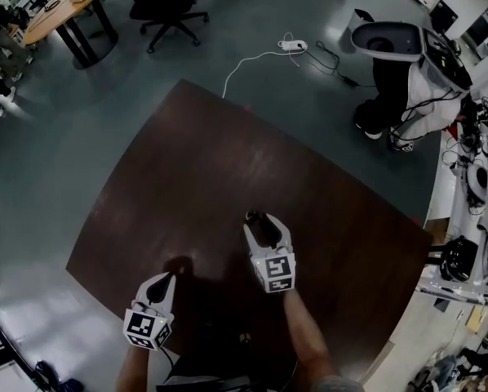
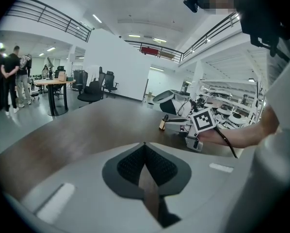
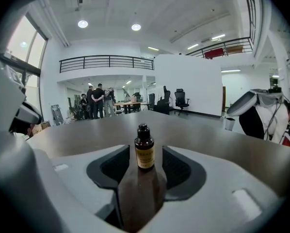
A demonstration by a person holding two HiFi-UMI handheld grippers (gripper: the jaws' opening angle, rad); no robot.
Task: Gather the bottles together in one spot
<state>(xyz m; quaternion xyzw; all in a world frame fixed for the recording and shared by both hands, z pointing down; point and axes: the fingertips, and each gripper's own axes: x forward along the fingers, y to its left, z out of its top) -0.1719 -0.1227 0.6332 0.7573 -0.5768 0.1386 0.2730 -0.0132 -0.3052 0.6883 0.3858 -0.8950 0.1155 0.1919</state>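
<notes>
A small amber bottle (image 3: 144,153) with a black cap and a pale label stands upright on the dark brown table (image 1: 228,170). My right gripper (image 3: 146,149) is open, and the bottle stands between its pads with a gap on each side. In the head view the bottle (image 1: 253,216) shows as a dark spot at the right gripper's (image 1: 263,224) tips, near the table's middle. My left gripper (image 1: 164,278) is nearer the front edge, shut and empty. From the left gripper (image 2: 145,145) view, the bottle (image 2: 161,124) stands at the right gripper's (image 2: 170,122) tips. No other bottle shows.
On the floor beyond the table are a black office chair (image 1: 166,2), a wooden desk (image 1: 64,11), a power strip with a white cable (image 1: 293,46) and a white machine (image 1: 391,43). Shelves of equipment (image 1: 481,186) line the right side. People (image 3: 97,101) stand far off.
</notes>
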